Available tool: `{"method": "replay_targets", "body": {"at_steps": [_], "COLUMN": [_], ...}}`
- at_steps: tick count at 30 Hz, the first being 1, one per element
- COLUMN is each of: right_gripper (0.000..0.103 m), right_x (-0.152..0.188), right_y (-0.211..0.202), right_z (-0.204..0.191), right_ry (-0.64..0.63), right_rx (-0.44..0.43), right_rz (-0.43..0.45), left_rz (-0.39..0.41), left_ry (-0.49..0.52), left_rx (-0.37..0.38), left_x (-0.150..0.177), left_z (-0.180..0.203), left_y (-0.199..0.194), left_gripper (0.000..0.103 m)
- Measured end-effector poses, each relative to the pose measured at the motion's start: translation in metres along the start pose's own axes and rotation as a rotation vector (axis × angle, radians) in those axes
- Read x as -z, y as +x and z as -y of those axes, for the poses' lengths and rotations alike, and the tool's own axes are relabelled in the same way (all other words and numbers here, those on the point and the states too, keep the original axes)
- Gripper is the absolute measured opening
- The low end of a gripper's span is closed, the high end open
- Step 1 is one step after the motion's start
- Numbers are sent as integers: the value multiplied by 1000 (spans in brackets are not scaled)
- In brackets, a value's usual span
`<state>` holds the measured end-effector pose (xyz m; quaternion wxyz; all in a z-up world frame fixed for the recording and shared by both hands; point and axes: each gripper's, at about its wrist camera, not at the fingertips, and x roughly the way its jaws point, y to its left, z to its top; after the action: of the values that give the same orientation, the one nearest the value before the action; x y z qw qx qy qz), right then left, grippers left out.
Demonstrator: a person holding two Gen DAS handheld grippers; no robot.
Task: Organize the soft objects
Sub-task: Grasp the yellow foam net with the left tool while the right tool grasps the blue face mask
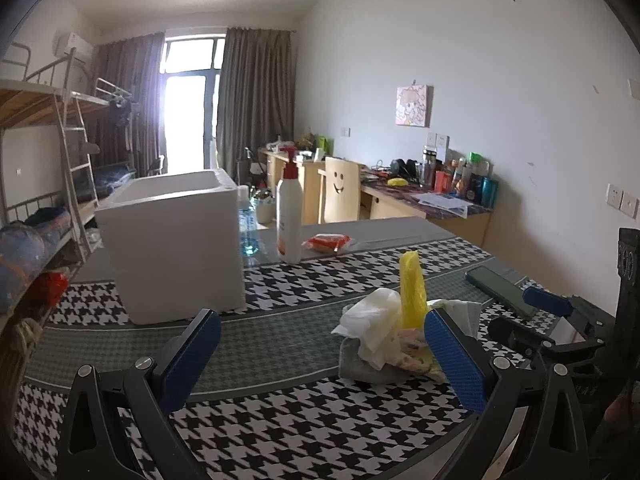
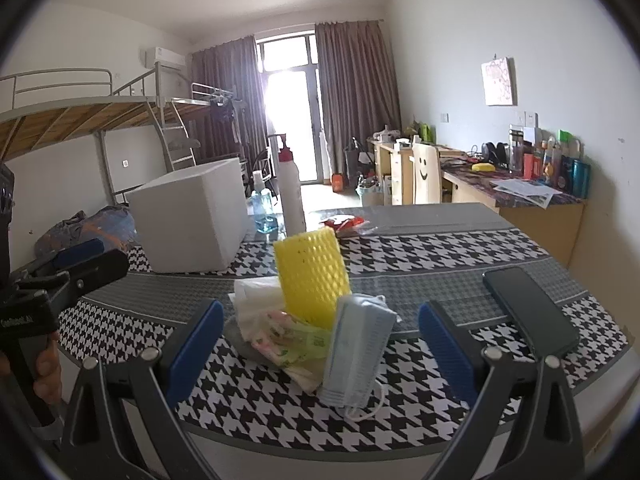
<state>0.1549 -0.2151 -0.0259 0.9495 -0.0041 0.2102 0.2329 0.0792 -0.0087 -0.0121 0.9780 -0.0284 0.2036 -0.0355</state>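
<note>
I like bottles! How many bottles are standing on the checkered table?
2: a tall white pump bottle and a blue see-through bottle left of it, partly behind the white box. More could hide there.

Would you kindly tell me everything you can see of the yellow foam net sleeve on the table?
The yellow foam net sleeve is a bright yellow tube of soft foam mesh with a diamond lattice and a few dark specks. It stands roughly upright, leaning slightly, at the back of the small pile of soft things on the houndstooth tablecloth. Its base is hidden behind the light blue face mask and a floral printed packet, which seem to rest against it; white crumpled plastic lies to its left. Neither gripper touches it.
</note>
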Motion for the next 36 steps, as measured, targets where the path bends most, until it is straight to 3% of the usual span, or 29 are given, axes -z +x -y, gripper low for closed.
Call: {"method": "replay_targets", "body": {"at_steps": [36], "right_gripper": [99], "right_x": [23], "right_y": [26], "right_z": [46], "right_ry": [91], "right_rx": [-6], "right_rz": [-114], "left_rz": [-136], "left_ry": [33], "left_rx": [105], "left_x": [-12], "left_z": [42], "left_y": [80], "left_gripper": [102]}}
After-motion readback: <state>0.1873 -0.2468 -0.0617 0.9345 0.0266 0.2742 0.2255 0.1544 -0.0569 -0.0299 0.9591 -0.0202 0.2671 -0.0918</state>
